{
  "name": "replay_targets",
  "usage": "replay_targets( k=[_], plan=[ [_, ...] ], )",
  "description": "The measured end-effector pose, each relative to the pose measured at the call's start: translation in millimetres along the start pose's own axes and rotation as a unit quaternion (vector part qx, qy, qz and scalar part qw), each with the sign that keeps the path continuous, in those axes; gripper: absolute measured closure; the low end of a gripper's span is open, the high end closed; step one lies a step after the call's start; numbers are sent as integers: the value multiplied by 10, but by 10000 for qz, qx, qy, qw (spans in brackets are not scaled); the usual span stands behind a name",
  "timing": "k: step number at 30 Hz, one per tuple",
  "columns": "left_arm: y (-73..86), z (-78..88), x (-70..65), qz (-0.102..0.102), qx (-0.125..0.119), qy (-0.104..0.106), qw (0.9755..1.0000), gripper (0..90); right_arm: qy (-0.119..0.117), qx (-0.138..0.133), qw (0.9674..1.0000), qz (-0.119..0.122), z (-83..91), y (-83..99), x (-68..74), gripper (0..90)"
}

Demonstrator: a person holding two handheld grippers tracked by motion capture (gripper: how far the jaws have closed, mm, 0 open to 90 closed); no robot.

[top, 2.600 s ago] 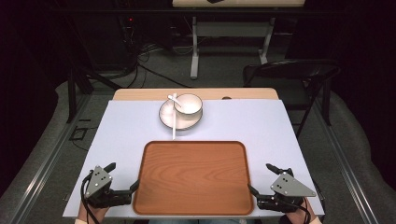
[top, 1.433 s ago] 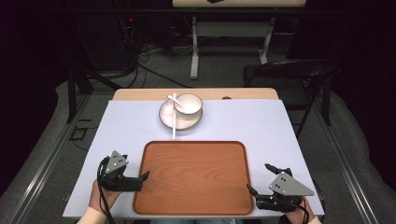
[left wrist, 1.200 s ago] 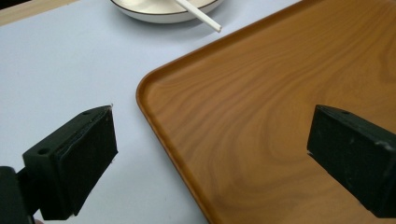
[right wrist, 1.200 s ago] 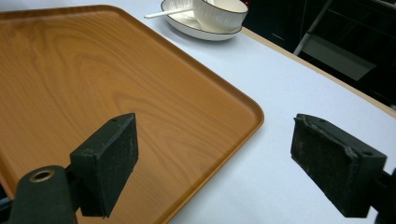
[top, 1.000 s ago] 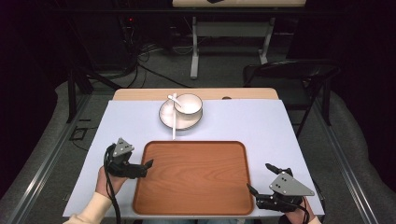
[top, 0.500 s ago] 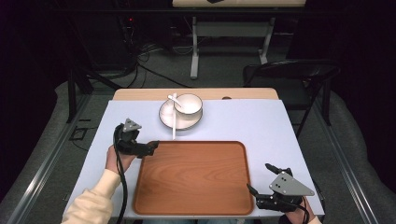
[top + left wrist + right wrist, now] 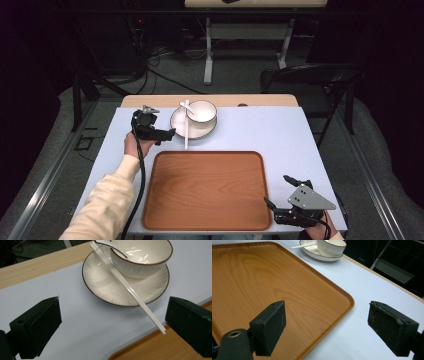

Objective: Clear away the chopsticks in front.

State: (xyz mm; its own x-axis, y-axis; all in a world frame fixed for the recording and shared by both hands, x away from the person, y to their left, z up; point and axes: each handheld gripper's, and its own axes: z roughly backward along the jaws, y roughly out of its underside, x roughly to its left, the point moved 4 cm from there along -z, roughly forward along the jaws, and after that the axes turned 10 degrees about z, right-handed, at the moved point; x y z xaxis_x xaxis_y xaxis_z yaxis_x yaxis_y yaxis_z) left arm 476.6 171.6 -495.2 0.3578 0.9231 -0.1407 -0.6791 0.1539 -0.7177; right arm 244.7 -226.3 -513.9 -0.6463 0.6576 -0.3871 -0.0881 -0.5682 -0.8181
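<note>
A white bowl (image 7: 201, 111) with a spoon (image 7: 112, 247) in it stands on a white brown-rimmed plate (image 7: 178, 126) at the table's far middle. White chopsticks (image 7: 185, 135) lie across the plate, their tips over the edge toward the wooden tray (image 7: 207, 190). My left gripper (image 7: 167, 136) is open just left of the plate. In the left gripper view its jaws stand wide apart, with the plate (image 7: 110, 287), the bowl (image 7: 142, 260) and the chopsticks (image 7: 130, 290) just ahead. My right gripper (image 7: 276, 190) rests open at the tray's near right corner (image 7: 337, 302), holding nothing.
A light blue mat (image 7: 260, 130) covers the table; bare wood (image 7: 150, 100) shows at the far edge. A black chair (image 7: 310, 75) stands beyond the right far corner. Cables lie on the floor behind. A sleeved forearm (image 7: 107, 200) crosses the mat's left side.
My left gripper has travelled from the tray's near left corner forward along its left side to the plate. The right gripper, tray and dishes have stayed put.
</note>
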Motion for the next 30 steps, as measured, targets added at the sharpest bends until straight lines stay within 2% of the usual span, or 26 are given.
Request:
replay_targets(
  k=[3, 7, 8, 9, 11, 16, 22, 25, 26, 28, 30],
  plan=[
    [-43, -80, -26, -9, 56, -28, 10000, 9, 4, -2, 10000, 5, 1, 0, 1, 143],
    [-126, -298, -32, 49, 216, -145, 9996, 20, -14, -4, 10000, 27, 2, 0, 4, 143],
    [-126, -298, -32, 49, 216, -145, 9996, 20, -4, -2, 10000, 25, 2, 0, 3, 143],
    [-139, -368, -20, 63, 310, -191, 9993, 23, -2, -3, 10000, 17, 2, 0, 2, 143],
    [-158, -432, -11, 203, 321, -167, 9991, 33, -1, -7, 10000, 19, 3, 1, 2, 143],
    [-184, -575, -19, 148, 430, -247, 9987, 102, -15, -3, 10000, 19, 0, 1, 2, 143],
    [-237, -683, -37, 320, 461, -175, 9983, 177, -17, -7, 10000, 22, 1, 1, 2, 143],
    [-258, -711, -51, 265, 491, -262, 9981, 210, -20, -3, 10000, 24, 1, 2, 2, 143],
    [-269, -738, -56, 352, 487, -188, 9980, 241, -22, -8, 10000, 23, 2, 2, 1, 143],
    [-266, -769, -54, 372, 526, -234, 9977, 287, -22, -6, 10000, 24, 2, 2, 2, 143],
    [-261, -789, -57, 449, 490, -159, 9977, 322, -22, -7, 10000, 35, 2, 2, 2, 143]
  ],
)
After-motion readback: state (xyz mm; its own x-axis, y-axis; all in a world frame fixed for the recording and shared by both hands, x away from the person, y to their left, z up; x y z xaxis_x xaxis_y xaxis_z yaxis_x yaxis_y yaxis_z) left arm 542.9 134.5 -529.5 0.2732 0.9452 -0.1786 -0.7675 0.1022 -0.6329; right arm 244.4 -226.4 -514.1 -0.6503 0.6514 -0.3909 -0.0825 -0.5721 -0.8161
